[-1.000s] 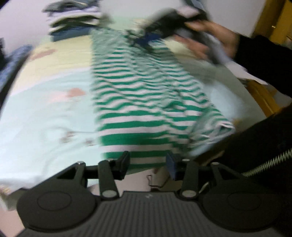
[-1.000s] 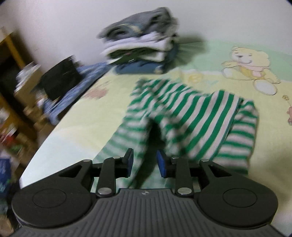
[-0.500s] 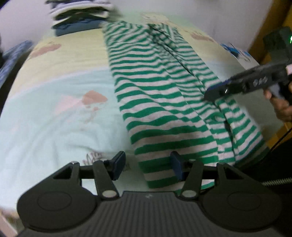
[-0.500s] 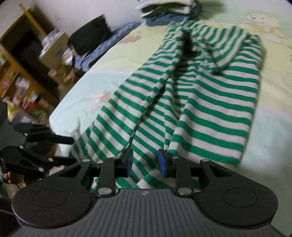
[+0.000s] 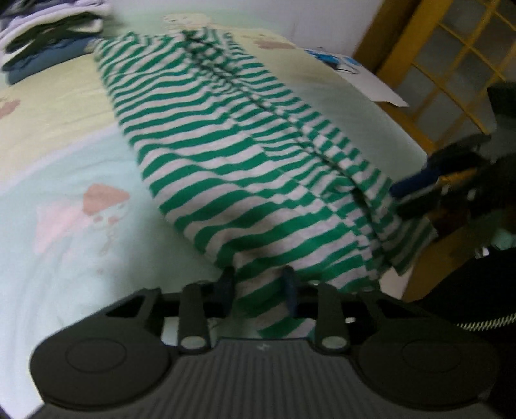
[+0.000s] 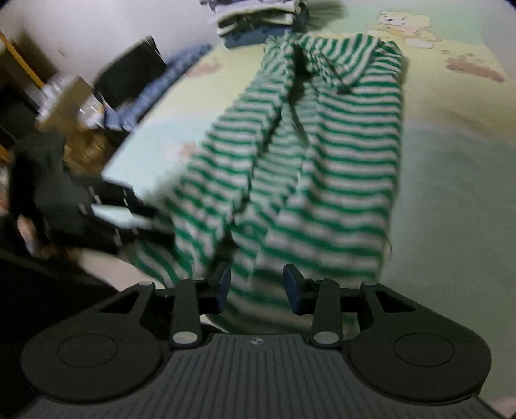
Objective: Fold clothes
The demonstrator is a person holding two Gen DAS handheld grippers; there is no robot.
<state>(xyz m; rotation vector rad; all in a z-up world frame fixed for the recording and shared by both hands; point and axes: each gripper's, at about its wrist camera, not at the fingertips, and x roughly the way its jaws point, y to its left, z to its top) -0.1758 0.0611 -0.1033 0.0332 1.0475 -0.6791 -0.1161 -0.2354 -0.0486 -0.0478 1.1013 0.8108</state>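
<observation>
Jaws of the left gripper (image 5: 258, 287) have just been closing around the striped garment's (image 5: 245, 151) six-o'clock hem; those of the right gripper (image 6: 257, 287) have been opening, straddling it. The garment lies unfolded; a folded pile (image 6: 258, 16) waits at twelve o'clock.

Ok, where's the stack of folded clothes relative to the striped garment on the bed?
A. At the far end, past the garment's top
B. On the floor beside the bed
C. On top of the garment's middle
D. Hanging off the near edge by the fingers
A: the stack sits at the bed's far end by the wall, just beyond the top end of the striped garment, which runs from there toward the camera.
</observation>
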